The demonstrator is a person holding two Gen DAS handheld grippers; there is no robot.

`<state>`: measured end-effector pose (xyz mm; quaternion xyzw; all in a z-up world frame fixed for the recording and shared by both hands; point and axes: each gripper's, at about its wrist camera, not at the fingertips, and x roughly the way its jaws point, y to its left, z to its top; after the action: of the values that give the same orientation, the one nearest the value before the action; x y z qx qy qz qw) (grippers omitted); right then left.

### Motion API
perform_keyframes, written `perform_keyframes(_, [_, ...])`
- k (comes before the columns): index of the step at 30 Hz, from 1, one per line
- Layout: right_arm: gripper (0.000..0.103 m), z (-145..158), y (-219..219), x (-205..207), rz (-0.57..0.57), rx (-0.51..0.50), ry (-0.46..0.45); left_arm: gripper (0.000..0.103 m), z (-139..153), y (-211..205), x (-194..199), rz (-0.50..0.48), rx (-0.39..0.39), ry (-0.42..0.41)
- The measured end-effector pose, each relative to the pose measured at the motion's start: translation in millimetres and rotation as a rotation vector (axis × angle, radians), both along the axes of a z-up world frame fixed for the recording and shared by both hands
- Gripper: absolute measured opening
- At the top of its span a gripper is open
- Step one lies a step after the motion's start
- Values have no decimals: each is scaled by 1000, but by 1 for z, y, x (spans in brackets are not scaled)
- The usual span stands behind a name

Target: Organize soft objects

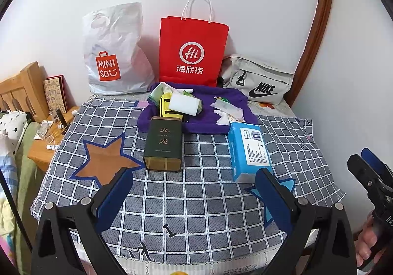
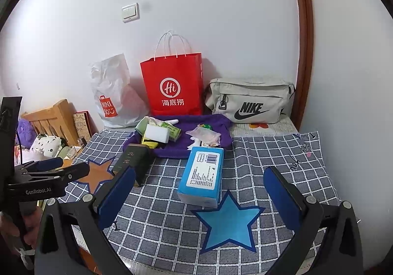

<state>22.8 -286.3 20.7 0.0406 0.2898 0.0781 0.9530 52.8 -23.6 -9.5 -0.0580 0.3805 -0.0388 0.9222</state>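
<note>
A blue tissue pack (image 1: 249,150) (image 2: 202,174) lies on the checked cloth (image 1: 196,201) (image 2: 167,221). A dark green tin box (image 1: 164,143) (image 2: 133,162) lies to its left. Behind them a purple cloth (image 1: 208,108) (image 2: 216,125) holds a white sponge block (image 1: 184,104) (image 2: 157,134), green packets, a yellow item and crumpled plastic wrappers (image 1: 227,109) (image 2: 203,136). My left gripper (image 1: 194,189) is open and empty, just in front of the tin and the tissue pack. My right gripper (image 2: 200,186) is open and empty, with the tissue pack between its fingers' line of sight.
A white Miniso plastic bag (image 1: 115,54) (image 2: 113,96), a red paper bag (image 1: 191,51) (image 2: 174,88) and a grey Nike pouch (image 1: 260,81) (image 2: 250,100) stand along the back wall. A wooden nightstand (image 1: 46,142) with small bottles and a bed lie left.
</note>
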Motion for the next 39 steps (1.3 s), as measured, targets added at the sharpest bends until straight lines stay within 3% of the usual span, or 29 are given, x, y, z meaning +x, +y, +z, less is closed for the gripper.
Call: perform_keyframes(39, [102,2,-1,-1,4,6,4,101,-1,2,-3,4,3,2])
